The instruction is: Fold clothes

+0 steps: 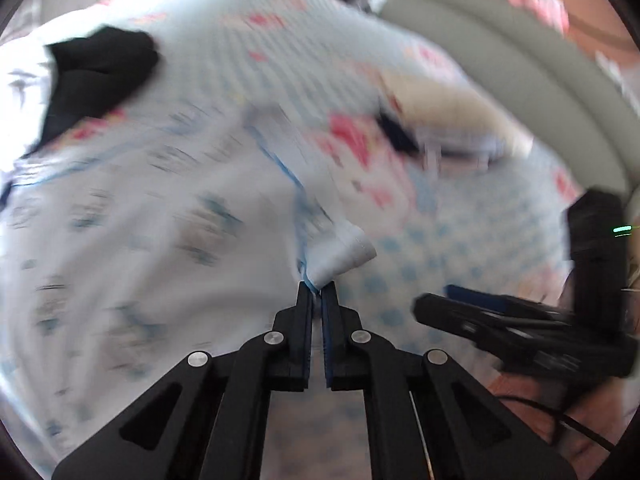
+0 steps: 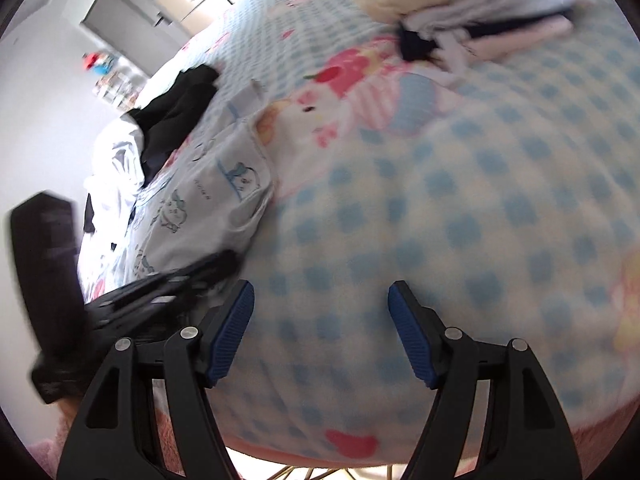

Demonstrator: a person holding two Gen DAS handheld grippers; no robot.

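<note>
A white garment with small blue cartoon prints (image 1: 132,216) lies spread on the bed; it also shows in the right wrist view (image 2: 208,196). My left gripper (image 1: 317,294) is shut on a bunched edge of this garment with blue trim. My right gripper (image 2: 321,300) is open and empty above the blue-checked blanket (image 2: 460,208). It shows in the left wrist view (image 1: 480,316) to the right of the left gripper. The left gripper shows in the right wrist view (image 2: 180,280) at the left. The frames are blurred.
A black garment (image 1: 96,76) lies at the far left, also in the right wrist view (image 2: 176,108). A stack of folded clothes (image 2: 480,20) sits at the far right of the bed. A grey headboard (image 1: 520,76) stands to the right. White cloth (image 2: 116,160) lies beyond.
</note>
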